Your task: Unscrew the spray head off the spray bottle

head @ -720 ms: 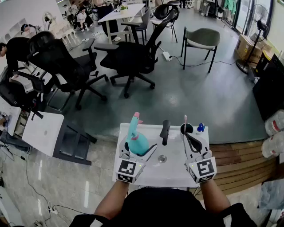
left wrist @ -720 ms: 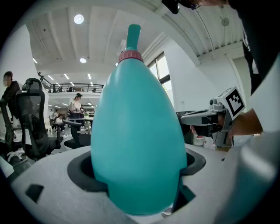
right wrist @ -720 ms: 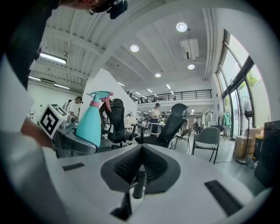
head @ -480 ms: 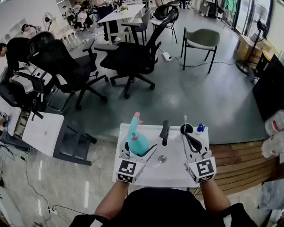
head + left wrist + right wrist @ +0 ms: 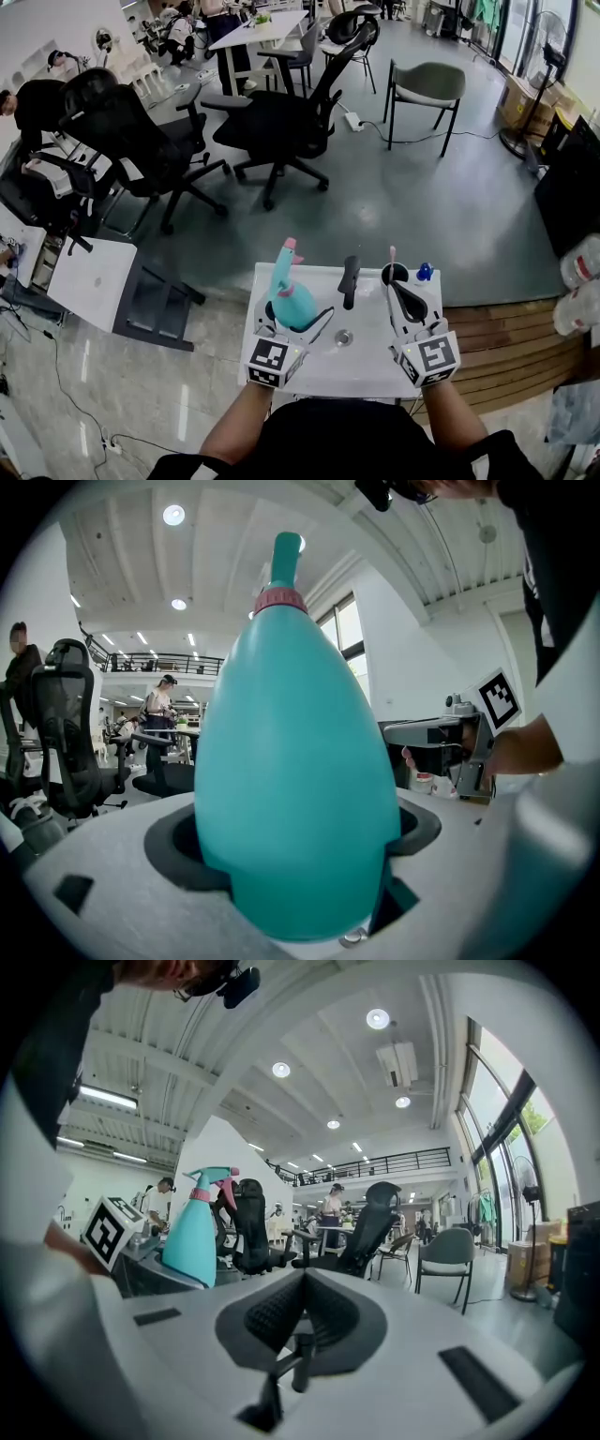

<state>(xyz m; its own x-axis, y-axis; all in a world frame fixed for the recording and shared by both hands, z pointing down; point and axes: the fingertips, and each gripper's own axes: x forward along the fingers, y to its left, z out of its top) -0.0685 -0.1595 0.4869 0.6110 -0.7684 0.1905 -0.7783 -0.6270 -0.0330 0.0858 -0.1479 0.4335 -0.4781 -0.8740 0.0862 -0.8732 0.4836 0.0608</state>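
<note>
tap [image 5: 349,279], perhaps, stands near spray bottle [image 5: 289,295]

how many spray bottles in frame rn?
1. The teal spray bottle stands upright, gripped in the left tool over the white table. The small blue item at the table's far edge is too small to identify, so another may be hidden.

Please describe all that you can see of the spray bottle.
The spray bottle is teal, smooth plastic by its look, pear-shaped, narrowing to a pink collar. Its teal spray head with pink trigger is still on. It is held upright over the white table, clamped by the left gripper.
</note>
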